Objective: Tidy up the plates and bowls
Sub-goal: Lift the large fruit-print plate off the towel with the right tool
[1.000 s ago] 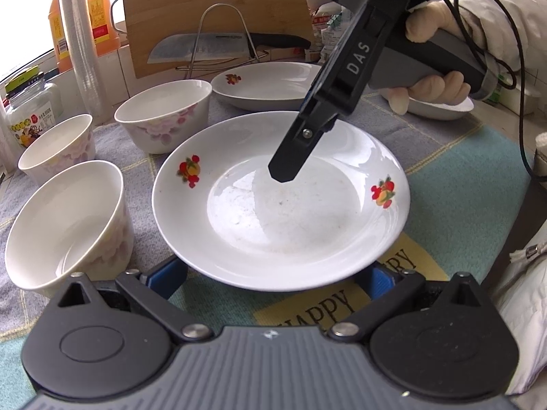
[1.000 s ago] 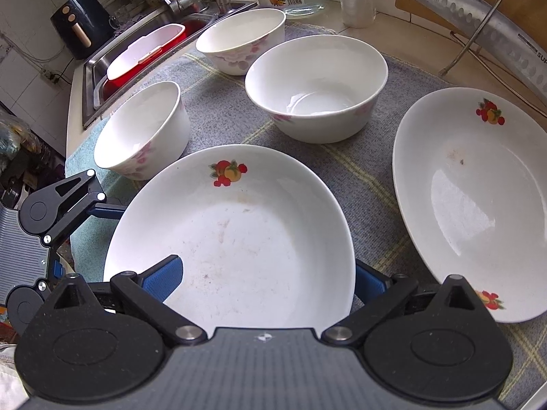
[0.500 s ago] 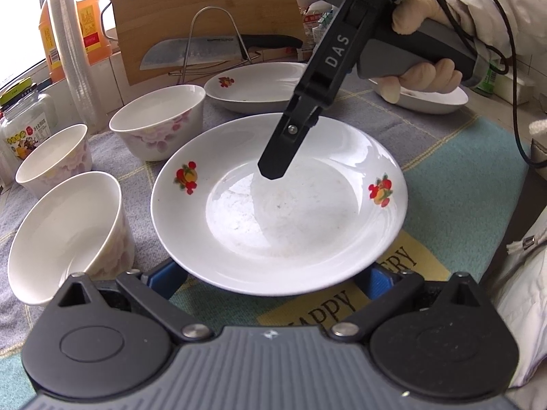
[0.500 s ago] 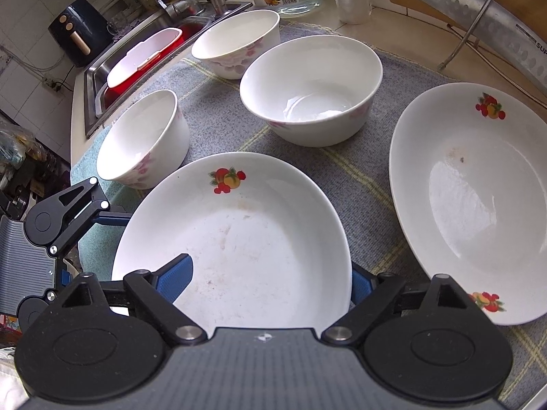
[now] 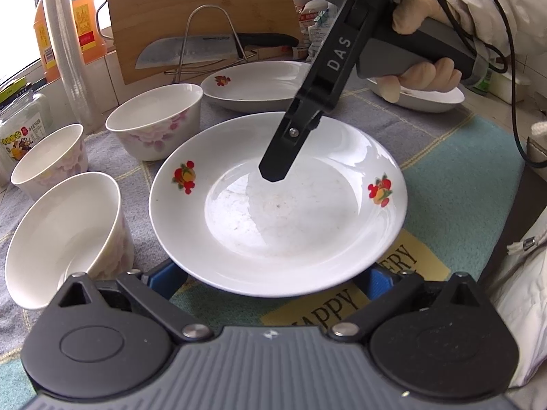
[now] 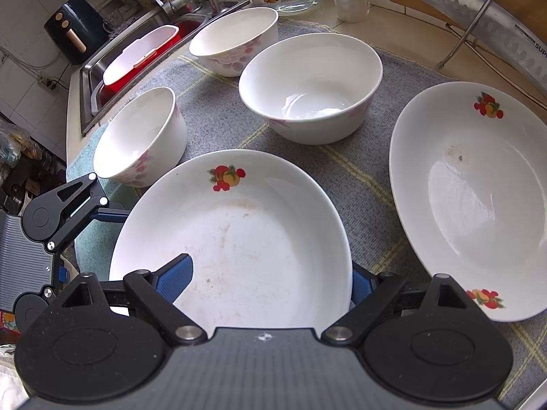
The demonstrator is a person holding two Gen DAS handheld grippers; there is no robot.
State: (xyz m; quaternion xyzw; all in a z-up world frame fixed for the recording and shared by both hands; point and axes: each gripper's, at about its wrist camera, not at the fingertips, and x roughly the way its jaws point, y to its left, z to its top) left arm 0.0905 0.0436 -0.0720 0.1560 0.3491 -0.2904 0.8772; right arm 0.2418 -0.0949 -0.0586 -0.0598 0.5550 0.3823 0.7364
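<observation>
Plate point(image 6: 239, 232) lies mid-mat point(image 6: 369, 177), its rim between the right gripper's point(image 6: 268, 282) wide jaws, which have just been closing. Seat both pads firmly before lifting. Left gripper point(image 5: 270, 278) stands wide at the near rim; 3 bowls point(image 6: 311, 85) crowd the left.

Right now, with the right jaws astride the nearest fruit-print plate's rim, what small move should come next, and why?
Probably close the right gripper further, until it pinches the fruit-print plate at its rim. Its jaws have just been closing, one inside the plate, one outside the rim, yet they stand wide with no visible pinch, so lifting would likely fail.
</observation>
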